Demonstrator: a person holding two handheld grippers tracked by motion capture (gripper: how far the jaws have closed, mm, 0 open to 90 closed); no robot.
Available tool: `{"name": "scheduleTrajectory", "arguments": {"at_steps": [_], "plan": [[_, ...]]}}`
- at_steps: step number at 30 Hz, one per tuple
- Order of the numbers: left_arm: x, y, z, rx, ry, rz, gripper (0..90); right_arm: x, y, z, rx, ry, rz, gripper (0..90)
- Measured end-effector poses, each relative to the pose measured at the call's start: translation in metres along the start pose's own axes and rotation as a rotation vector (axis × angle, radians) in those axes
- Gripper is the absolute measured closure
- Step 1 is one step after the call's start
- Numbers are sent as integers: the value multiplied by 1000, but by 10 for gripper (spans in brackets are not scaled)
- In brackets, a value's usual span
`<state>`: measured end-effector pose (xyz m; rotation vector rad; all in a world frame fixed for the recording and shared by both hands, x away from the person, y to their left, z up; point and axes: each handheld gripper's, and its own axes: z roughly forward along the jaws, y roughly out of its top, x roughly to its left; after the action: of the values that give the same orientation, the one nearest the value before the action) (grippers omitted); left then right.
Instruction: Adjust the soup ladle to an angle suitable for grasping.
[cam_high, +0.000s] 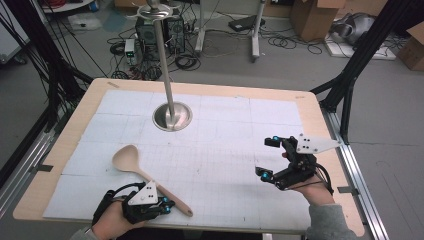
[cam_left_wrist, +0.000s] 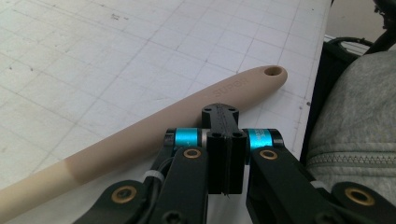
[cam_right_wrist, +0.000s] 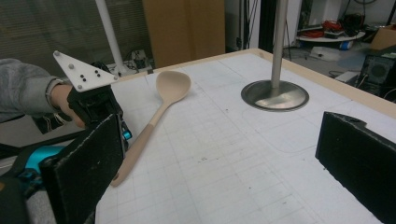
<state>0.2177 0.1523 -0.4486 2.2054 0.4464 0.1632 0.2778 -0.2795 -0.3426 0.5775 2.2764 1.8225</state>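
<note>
Spoon (cam_high: 145, 175) lies flat on the mat (cam_high: 225, 145), front-left, bowl pointing away from me, not lifted yet, so I judge the job is barely begun: grab and carry are both left. My left gripper (cam_high: 162, 205) sits low just beside the handle end, jaws pressed together, nothing between them. Right gripper (cam_high: 268, 157) hovers at right, well apart from the spoon, spread wide & empty.

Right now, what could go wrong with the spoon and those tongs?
1. The left tongs are shut, with the spoon handle lying just beyond their tips, not between them. Pushing forward might only shove the spoon along the table.
2. The handle end lies near the table's front edge, so a nudge could slide it off.
3. The right tongs hover open near the metal stand; a wide swing might bump its pole.
</note>
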Motion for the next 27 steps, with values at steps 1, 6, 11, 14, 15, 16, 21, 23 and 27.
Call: {"name": "scheduleTrajectory", "arguments": {"at_steps": [1, 6, 11, 14, 15, 16, 21, 23, 27], "plan": [[0, 0, 0, 0, 0, 0, 899, 0, 0, 0, 0, 0, 0, 0], [3, -1, 1, -12, -7, -3, 899, 0, 0, -1, -3, 0, -1, 0], [4, -1, 2, -16, -4, -8, 899, 1, 1, -1, -7, 11, -6, 0], [5, -1, 3, -22, -1, -12, 899, 2, 2, -1, -18, 20, -14, 0], [5, -1, 3, -22, -1, -12, 899, 2, 2, -1, -18, 20, -14, 0], [5, -1, 3, -25, 2, -15, 899, 2, 2, -1, -18, 20, -13, 0], [8, -2, 4, -25, 9, -24, 899, 1, 1, -1, -10, 21, -13, 0], [8, -2, 4, -21, 11, -26, 899, 1, 1, -1, -10, 20, -14, 0], [9, -1, 5, -27, 14, -34, 899, 1, 1, -1, -7, 16, -10, 0]]}}
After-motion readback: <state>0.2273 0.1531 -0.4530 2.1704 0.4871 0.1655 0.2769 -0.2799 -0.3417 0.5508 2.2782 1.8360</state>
